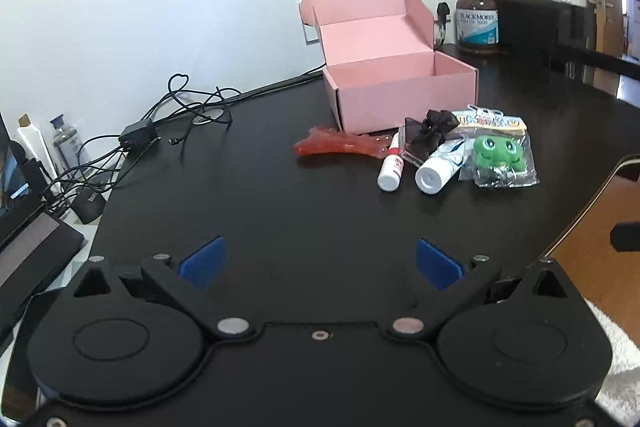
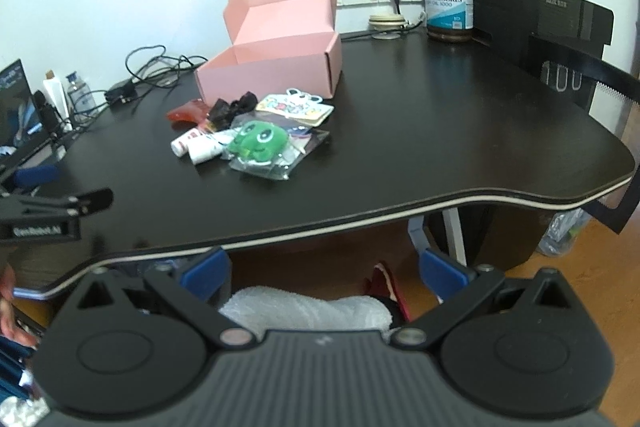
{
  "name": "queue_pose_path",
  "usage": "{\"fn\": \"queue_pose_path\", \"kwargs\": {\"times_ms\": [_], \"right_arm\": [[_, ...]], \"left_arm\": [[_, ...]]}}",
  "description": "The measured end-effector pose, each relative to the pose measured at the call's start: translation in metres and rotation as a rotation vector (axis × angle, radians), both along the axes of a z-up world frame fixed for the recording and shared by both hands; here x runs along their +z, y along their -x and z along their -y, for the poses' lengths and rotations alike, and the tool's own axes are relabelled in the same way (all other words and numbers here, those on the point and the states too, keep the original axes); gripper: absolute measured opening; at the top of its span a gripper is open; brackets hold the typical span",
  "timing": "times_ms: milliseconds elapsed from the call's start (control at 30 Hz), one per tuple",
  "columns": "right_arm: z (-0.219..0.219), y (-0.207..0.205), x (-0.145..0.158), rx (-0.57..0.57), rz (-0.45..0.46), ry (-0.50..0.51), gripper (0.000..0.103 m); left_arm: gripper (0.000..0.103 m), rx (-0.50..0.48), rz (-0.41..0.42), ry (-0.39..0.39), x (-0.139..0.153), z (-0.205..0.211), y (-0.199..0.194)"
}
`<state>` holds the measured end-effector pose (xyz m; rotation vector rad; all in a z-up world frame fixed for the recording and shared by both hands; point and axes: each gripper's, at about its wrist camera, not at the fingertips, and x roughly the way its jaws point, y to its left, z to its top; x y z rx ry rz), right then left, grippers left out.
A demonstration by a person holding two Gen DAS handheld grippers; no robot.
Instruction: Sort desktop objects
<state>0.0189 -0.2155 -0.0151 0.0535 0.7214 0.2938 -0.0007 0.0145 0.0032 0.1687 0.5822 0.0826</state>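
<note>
Clutter just in front of the open pink box (image 1: 400, 83) looks light: the bagged green plush frog (image 1: 496, 151) is soft and crinkly, best pinched mid-body, while both the left gripper (image 1: 320, 263) and right gripper (image 2: 324, 271) gape empty.

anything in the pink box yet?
No. In the left wrist view the pink box stands open with only bare floor showing inside, and the frog toy and bottles lie on the desk in front.
</note>
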Motion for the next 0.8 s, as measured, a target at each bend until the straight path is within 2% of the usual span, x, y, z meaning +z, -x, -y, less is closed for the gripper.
{"fn": "queue_pose_path", "kwargs": {"times_ms": [200, 367, 533, 800], "right_arm": [[0.005, -0.008, 0.000, -0.018, 0.005, -0.008, 0.102], [0.007, -0.016, 0.003, -0.021, 0.014, -0.018, 0.102], [0.005, -0.023, 0.006, -0.027, 0.032, -0.001, 0.102], [0.003, -0.038, 0.007, -0.032, 0.038, 0.008, 0.102]], "left_arm": [[0.103, -0.003, -0.017, -0.011, -0.002, 0.002, -0.007], [0.103, -0.002, -0.035, 0.049, -0.002, -0.005, -0.017], [0.103, 0.008, 0.002, 0.021, 0.000, -0.004, -0.020], [0.103, 0.014, 0.014, 0.009, 0.003, -0.004, -0.035]]}}
